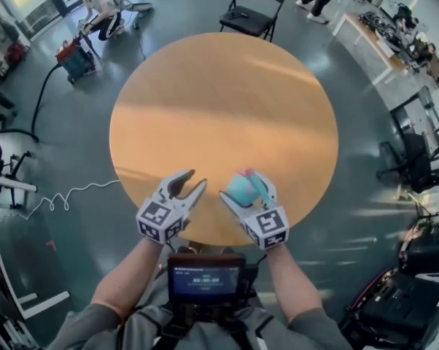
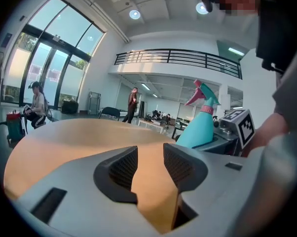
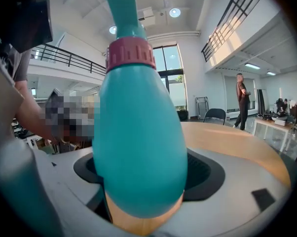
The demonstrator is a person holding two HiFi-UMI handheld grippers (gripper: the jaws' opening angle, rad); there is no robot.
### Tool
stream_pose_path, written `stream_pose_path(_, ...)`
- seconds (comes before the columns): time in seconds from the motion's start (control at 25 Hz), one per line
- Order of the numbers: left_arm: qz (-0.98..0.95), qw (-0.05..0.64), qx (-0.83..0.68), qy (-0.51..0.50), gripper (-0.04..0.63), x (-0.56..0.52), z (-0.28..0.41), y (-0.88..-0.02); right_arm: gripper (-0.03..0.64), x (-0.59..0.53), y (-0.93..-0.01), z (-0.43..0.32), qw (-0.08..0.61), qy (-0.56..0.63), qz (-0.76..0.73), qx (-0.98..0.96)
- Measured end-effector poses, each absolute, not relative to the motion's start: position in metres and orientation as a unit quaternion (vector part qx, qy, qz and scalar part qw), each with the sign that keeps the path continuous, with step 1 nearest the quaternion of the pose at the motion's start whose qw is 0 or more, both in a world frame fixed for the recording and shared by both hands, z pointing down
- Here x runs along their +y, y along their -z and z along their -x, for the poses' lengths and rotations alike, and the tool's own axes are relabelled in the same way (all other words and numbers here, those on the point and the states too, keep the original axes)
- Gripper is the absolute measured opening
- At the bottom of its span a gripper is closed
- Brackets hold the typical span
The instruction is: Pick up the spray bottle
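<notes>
A teal spray bottle (image 1: 238, 190) with a pink collar and pink trigger stands upright between the jaws of my right gripper (image 1: 243, 183), which is shut on its body. In the right gripper view the bottle (image 3: 138, 142) fills the middle, its rounded base hanging above the table. The left gripper view shows the bottle (image 2: 200, 125) at the right. My left gripper (image 1: 194, 179) is beside it to the left, open, with nothing between its ribbed pads (image 2: 123, 168). Both hover over the near edge of the round orange table (image 1: 219, 100).
A black folding chair (image 1: 252, 6) stands beyond the table's far side. A person crouches by a red machine (image 1: 75, 57) at the far left, with a white cable (image 1: 66, 195) on the floor. Desks and dark chairs (image 1: 416, 159) line the right.
</notes>
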State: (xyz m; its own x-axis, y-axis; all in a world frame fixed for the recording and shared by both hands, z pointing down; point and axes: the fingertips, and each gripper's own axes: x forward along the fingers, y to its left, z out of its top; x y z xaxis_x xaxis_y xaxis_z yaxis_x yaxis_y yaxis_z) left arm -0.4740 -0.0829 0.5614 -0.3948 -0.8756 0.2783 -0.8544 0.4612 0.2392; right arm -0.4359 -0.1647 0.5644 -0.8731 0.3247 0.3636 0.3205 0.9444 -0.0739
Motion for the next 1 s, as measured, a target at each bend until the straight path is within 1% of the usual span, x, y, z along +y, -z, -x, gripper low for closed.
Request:
stream_pose_path(0.2,-0.519,0.151,-0.84,0.04,0.173,-0.083,0.476,-0.525,0.443,-0.178,-0.53,0.436,0.175,-0.009,0.164,-0.971)
stream_pose_path(0.24,-0.52,0.145,-0.841,0.04,0.164,-0.081,0.476,-0.518,0.443,-0.179,-0.522,0.436,0.174,-0.008,0.161,-0.972)
stream_pose_path(0.36,-0.531,0.127,-0.837,0.04,0.057,-0.077,0.473,-0.497,0.443,-0.18,-0.498,0.434,0.165,-0.015,0.16,-0.973)
stream_pose_path(0.6,-0.537,0.093,-0.837,0.044,0.057,-0.076,0.469,-0.463,0.443,-0.186,-0.461,0.426,0.153,-0.014,0.155,-0.976)
stream_pose_path(0.64,-0.539,0.088,-0.836,0.045,0.051,-0.076,0.467,-0.457,0.443,-0.187,-0.457,0.424,0.151,-0.012,0.154,-0.976)
stream_pose_path(0.68,-0.542,0.085,-0.835,0.047,0.022,-0.077,0.465,-0.453,0.443,-0.188,-0.453,0.422,0.15,-0.011,0.152,-0.977)
stream_pose_path(0.76,-0.544,0.083,-0.834,0.044,0.007,-0.078,0.463,-0.447,0.443,-0.189,-0.446,0.421,0.145,-0.009,0.15,-0.978)
stream_pose_path(1.0,-0.54,0.081,-0.837,0.037,0.005,-0.079,0.471,-0.433,0.443,-0.203,-0.414,0.422,0.122,-0.012,0.139,-0.983)
